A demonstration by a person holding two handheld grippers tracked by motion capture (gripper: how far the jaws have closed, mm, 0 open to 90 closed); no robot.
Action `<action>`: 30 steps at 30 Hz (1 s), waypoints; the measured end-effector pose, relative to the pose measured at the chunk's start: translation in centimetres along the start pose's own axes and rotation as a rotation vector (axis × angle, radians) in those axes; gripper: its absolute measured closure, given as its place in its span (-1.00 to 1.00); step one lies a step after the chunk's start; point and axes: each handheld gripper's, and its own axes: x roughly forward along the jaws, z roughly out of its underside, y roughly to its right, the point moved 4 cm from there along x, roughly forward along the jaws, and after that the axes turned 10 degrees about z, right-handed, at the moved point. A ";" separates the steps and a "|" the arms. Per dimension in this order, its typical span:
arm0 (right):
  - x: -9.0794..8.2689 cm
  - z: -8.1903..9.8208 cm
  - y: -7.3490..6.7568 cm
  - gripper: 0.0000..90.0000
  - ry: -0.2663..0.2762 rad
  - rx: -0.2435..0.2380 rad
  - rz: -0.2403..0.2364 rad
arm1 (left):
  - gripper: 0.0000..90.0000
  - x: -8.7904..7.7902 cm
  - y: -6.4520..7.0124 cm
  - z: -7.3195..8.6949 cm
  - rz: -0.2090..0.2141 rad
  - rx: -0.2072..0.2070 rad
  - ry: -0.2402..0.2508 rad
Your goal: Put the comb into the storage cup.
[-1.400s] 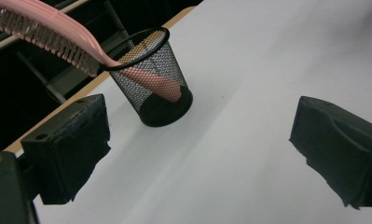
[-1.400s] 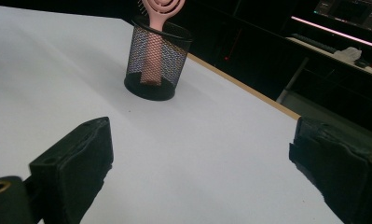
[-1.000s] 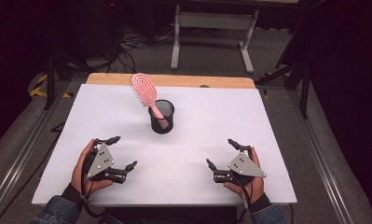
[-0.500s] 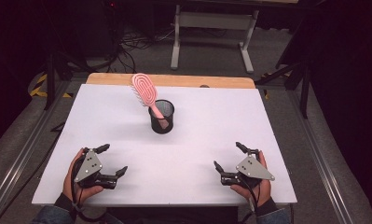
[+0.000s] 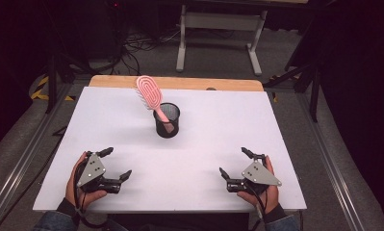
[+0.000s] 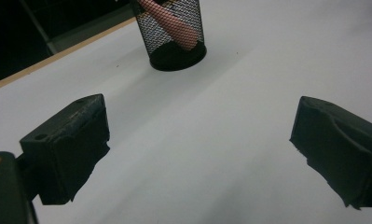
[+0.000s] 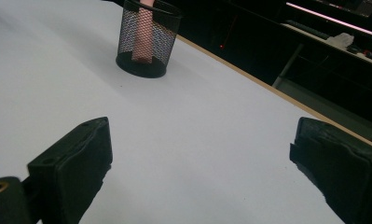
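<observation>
A pink brush (image 5: 151, 96) stood tilted in a black cup (image 5: 167, 120) mid-table (image 5: 228, 125). The left gripper (image 5: 114, 165) and right gripper (image 5: 233, 162) sat near the front edge, both wide open, holding nothing.

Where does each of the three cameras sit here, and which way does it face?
High view: above the person's side, looking forward and down on the white table; both hands with the left gripper and right gripper show.
Left gripper view: rides the left gripper, looking along its open jaws low over the table toward the mesh cup.
Right gripper view: rides the right gripper, facing the cup from its side.
Shared: the cup with the pink hairbrush appears in all three.
</observation>
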 end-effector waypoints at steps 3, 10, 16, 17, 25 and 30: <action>-0.3 -0.1 0.0 -0.88 0.008 0.002 0.010 | -0.89 0.0 0.1 -0.1 0.006 0.004 0.001; -0.2 -0.1 -0.1 -0.87 0.002 0.001 0.011 | -0.89 -0.2 -0.2 0.0 0.004 -0.003 0.010; 0.0 0.0 0.1 -0.87 -0.001 0.008 0.011 | -0.89 -0.3 -0.3 0.0 0.003 -0.011 0.008; 0.1 0.1 0.1 -0.87 -0.003 0.012 0.010 | -0.89 -0.3 -0.3 0.1 0.003 -0.012 0.007; 0.3 0.0 0.0 -0.87 -0.002 0.001 0.011 | -0.88 -0.5 -0.5 0.1 0.002 -0.027 0.018; 0.2 0.0 0.1 -0.87 -0.002 0.004 0.009 | -0.88 -0.4 -0.4 0.1 -0.001 -0.024 0.010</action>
